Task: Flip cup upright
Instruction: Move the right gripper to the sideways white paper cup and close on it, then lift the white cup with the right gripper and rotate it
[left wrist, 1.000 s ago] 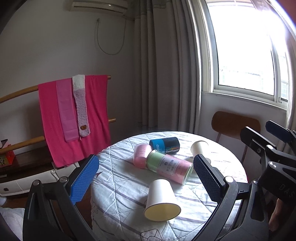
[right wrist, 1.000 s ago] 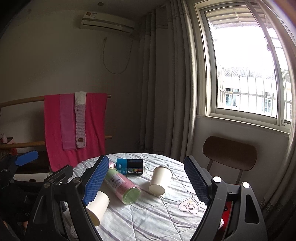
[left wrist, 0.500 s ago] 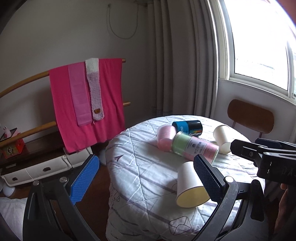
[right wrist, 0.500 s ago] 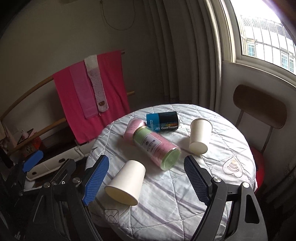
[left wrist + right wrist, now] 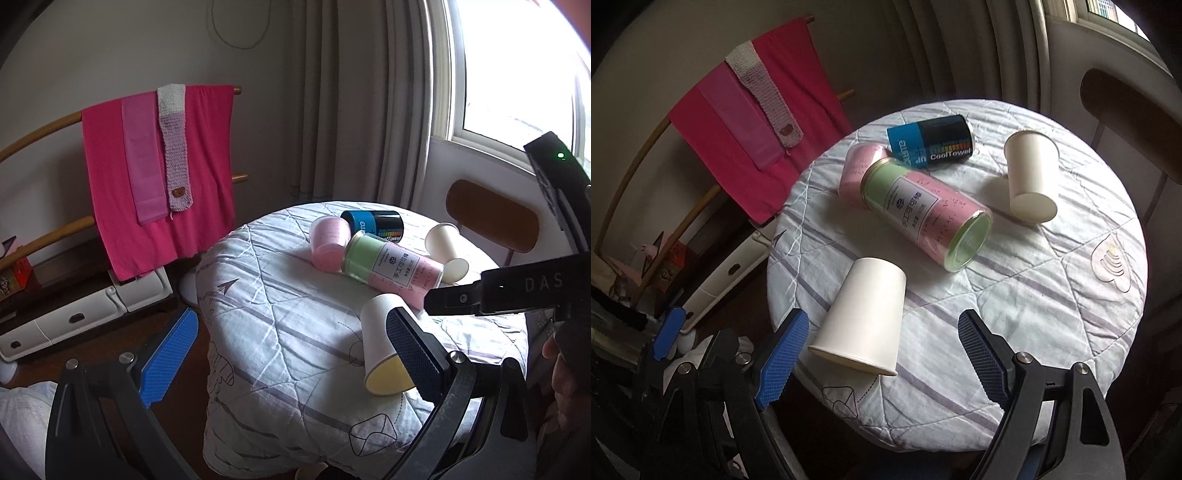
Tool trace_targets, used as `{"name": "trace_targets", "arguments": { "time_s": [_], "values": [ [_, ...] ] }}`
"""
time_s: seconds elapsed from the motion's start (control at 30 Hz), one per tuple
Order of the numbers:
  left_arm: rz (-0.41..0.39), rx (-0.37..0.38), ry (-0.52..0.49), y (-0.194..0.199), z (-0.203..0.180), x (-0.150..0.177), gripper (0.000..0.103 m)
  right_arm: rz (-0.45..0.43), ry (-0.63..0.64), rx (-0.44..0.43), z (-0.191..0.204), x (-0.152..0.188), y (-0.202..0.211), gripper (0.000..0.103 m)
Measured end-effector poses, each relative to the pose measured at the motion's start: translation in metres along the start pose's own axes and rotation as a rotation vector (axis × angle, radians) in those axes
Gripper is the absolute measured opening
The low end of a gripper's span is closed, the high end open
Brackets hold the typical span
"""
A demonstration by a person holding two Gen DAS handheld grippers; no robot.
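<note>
Bright daylight pours in from the window (image 5: 517, 74) on the right of my left wrist view. The glass is so bright it turns pure white, and I cannot see anything outside through it. The light falls on the tabletop (image 5: 280, 332) and makes its cloth shine pale. The wall (image 5: 110, 55) on the far left looks gray and dim.

My right wrist view is darker. Only a small piece of window (image 5: 1115, 11) shows at the top. The near paper cup (image 5: 864, 317) throws a soft shadow under itself.

Both views bend at the edges, and the corners go black. The curtain (image 5: 351, 92) looks curved. Nothing looks blurry in the middle.
</note>
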State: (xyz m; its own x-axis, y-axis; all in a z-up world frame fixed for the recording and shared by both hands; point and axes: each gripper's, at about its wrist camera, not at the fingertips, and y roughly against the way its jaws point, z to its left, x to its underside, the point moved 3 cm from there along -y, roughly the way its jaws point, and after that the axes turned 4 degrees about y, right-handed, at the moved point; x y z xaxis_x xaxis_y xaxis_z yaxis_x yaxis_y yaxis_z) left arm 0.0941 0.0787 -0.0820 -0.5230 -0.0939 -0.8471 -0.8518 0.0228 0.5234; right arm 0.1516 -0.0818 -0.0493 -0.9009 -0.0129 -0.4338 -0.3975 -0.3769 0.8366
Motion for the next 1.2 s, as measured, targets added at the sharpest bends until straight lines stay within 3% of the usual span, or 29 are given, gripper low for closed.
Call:
{"name": "trace_targets", "arguments": {
  "time_s": [0.37, 0.53, 0.73, 0.93, 1.1, 1.2],
  "values": [
    [0.018, 0.014, 0.005, -0.009, 0.009, 0.003, 0.103, 0.182, -0.048, -0.059, 0.005, -0.013, -0.052, 0.084],
    [0.029, 0.018, 0.002, -0.014, 0.011, 0.003, 0.103, 0.236, -0.082, -0.103, -0.002, -0.014, -0.067, 0.063],
    [0.036, 0.028, -0.006, -0.02, 0.008, 0.004, 0.103, 0.237, -0.078, -0.131, -0.008, -0.011, -0.065, 0.063],
    [0.037, 0.045, -0.013, -0.02, -0.001, 0.004, 0.103, 0.254, -0.056, -0.105, -0.027, -0.01, -0.047, 0.063],
    [0.04, 0.063, -0.018, -0.02, -0.009, 0.003, 0.103, 0.295, 0.106, 0.025, -0.037, -0.017, -0.045, 0.063],
    [0.044, 0.066, -0.026, -0.021, -0.015, 0.004, 0.103, 0.314, 0.272, 0.094, -0.031, -0.022, -0.051, 0.063]
  ]
}}
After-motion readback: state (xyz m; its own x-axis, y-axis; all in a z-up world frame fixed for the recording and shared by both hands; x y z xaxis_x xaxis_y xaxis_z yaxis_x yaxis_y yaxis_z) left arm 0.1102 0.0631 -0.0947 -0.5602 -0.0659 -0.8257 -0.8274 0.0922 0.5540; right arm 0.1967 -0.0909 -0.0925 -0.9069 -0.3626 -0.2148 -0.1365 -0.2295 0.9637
